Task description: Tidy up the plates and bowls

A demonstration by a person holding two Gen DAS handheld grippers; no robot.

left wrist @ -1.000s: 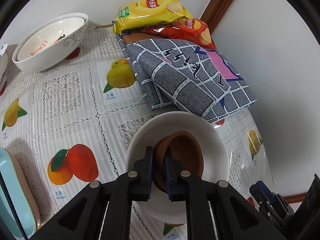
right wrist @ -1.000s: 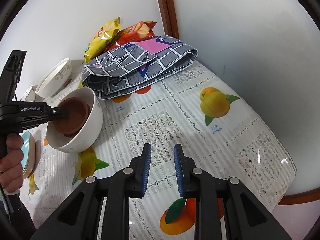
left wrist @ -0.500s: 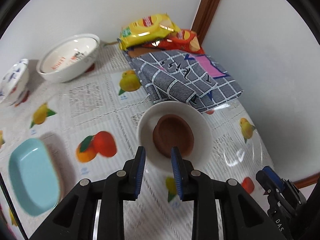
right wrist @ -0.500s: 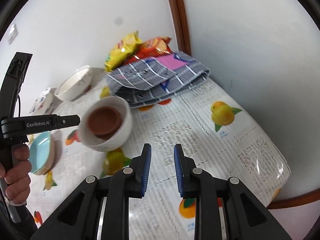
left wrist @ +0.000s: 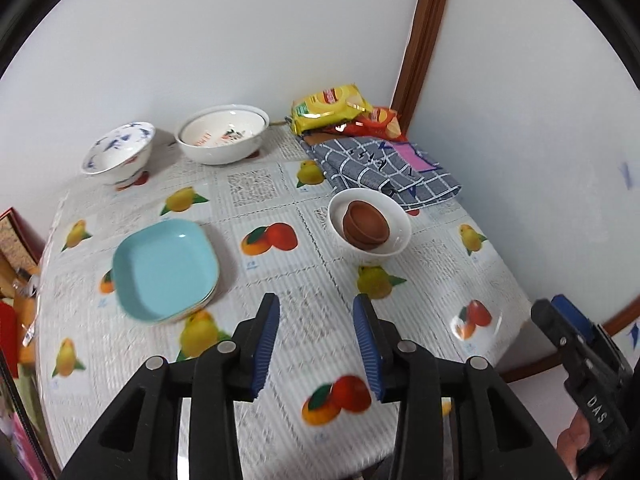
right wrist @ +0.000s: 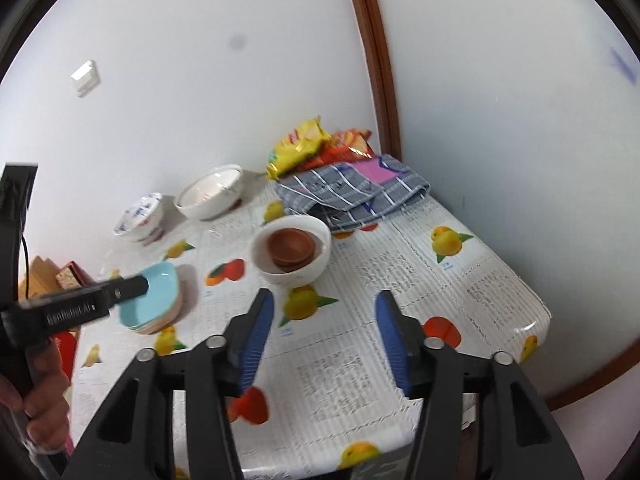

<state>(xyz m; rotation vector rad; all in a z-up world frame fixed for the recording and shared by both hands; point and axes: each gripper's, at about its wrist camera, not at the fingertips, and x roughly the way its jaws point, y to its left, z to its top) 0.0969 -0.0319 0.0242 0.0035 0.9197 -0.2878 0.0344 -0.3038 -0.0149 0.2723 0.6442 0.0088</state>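
Two brown clay bowls (left wrist: 365, 225) sit nested inside a white bowl (left wrist: 396, 242) in the middle of the fruit-print table; the right wrist view shows the brown bowls (right wrist: 291, 245) in the white bowl (right wrist: 298, 272) too. A stack of light blue square plates (left wrist: 166, 269) lies to the left. At the back stand a large white bowl (left wrist: 222, 133) and a blue-patterned bowl (left wrist: 119, 153). My left gripper (left wrist: 316, 314) hangs above the near table, its jaws opening with nothing between them. My right gripper (right wrist: 325, 306) is also high, its jaws opening on nothing.
A folded grey checked cloth (left wrist: 380, 169) and yellow and red snack bags (left wrist: 332, 107) fill the far right corner by a brown door frame (left wrist: 426, 40). The table's right edge (right wrist: 536, 300) drops off near the wall. A hand (right wrist: 44, 396) holds the left gripper's handle.
My left gripper let go of the brown bowl, leaving it in the white bowl, then drew back and up while opening. The right gripper also rose, pulled back and opened.
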